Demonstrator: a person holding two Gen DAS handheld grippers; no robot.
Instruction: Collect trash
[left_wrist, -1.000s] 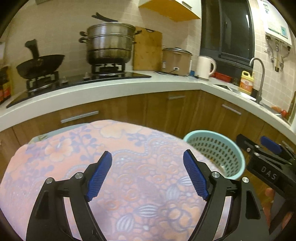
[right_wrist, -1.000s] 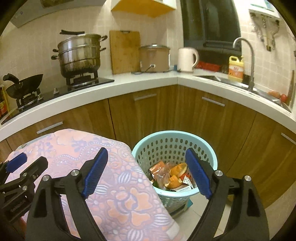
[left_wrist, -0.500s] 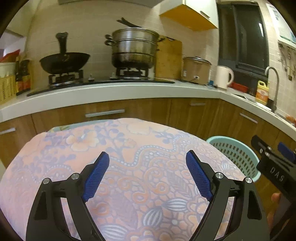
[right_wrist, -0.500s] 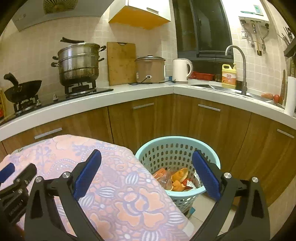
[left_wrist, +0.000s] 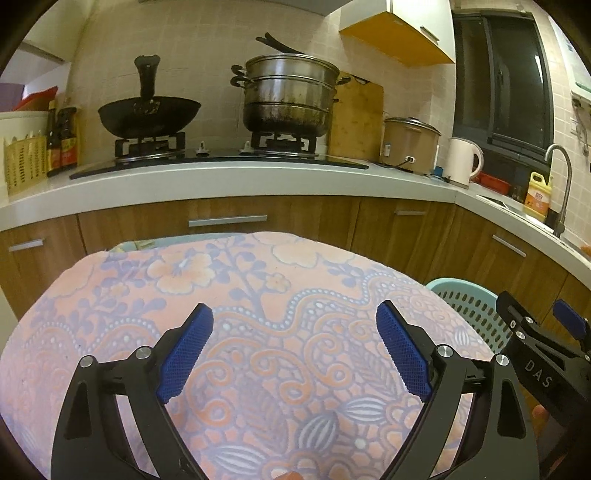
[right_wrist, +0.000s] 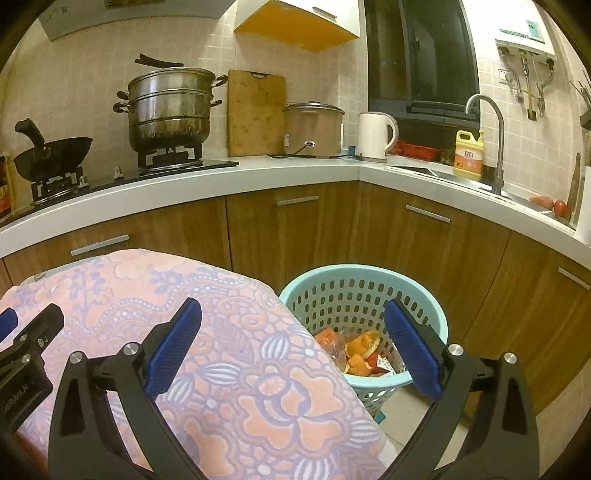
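At lower right of the right wrist view, we see the trash (right_wrist: 364, 352) inside the teal basket (right_wrist: 439, 325), while our left gripper (left_wrist: 295, 350) is opening and our right gripper (right_wrist: 291, 343) stands wide, both empty above the floral cloth (left_wrist: 258, 295).

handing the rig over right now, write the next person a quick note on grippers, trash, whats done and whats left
Left gripper: jaws opening, nothing between them, over the floral cloth.
Right gripper: jaws wide open, empty, over the cloth's edge and the basket.
Trash: orange peels and wrappers lie in the teal basket on the floor beside the cloth-covered table.
Done: that trash is in the basket; no trash shows on the cloth in either view.
Left: check the parts of the table and floor that the views miss; otherwise the job looks about finished.
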